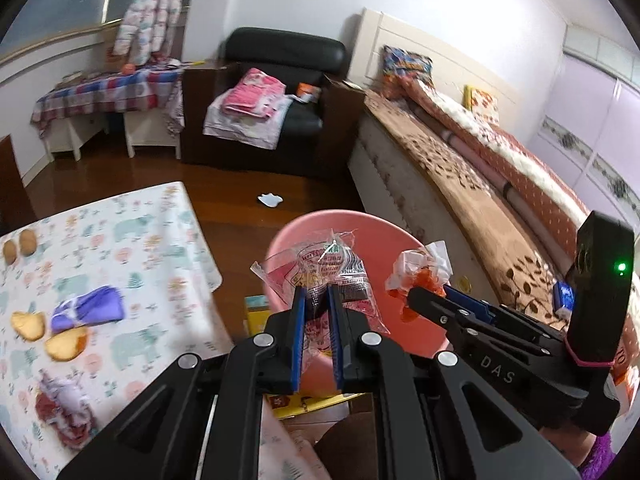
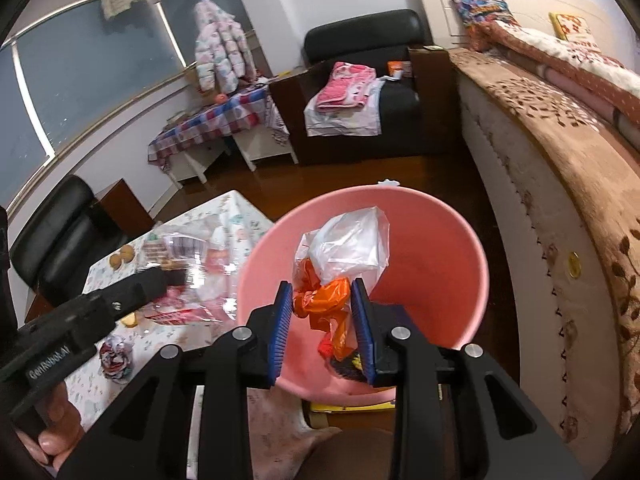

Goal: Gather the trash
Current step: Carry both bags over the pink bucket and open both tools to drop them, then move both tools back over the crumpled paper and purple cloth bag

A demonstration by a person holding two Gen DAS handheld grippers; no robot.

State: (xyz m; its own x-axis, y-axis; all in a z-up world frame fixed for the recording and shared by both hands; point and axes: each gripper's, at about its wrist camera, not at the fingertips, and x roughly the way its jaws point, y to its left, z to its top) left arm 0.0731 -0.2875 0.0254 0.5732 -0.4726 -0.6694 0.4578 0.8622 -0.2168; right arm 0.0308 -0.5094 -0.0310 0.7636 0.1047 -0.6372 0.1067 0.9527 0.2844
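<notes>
A pink bin (image 1: 408, 320) (image 2: 440, 264) stands on the floor between the table and the bed. My left gripper (image 1: 317, 292) is shut on a clear printed snack wrapper (image 1: 324, 264) and holds it over the bin's near rim. My right gripper (image 2: 322, 288) is shut on a crumpled orange and clear plastic bag (image 2: 340, 264) above the bin; it shows in the left wrist view (image 1: 420, 276) to the right. More trash lies on the table: a purple wrapper (image 1: 90, 306) and a crumpled red and white wrapper (image 1: 66, 412) (image 2: 116, 354).
The table (image 1: 132, 248) with an animal-print cloth is at the left, with bread slices (image 1: 46, 334) and small round cakes (image 1: 18, 246). A bed (image 1: 480, 184) runs along the right. A black armchair (image 1: 276, 96) stands behind. A white scrap (image 1: 270, 200) lies on the floor. A yellow box (image 1: 256, 312) sits beneath the bin.
</notes>
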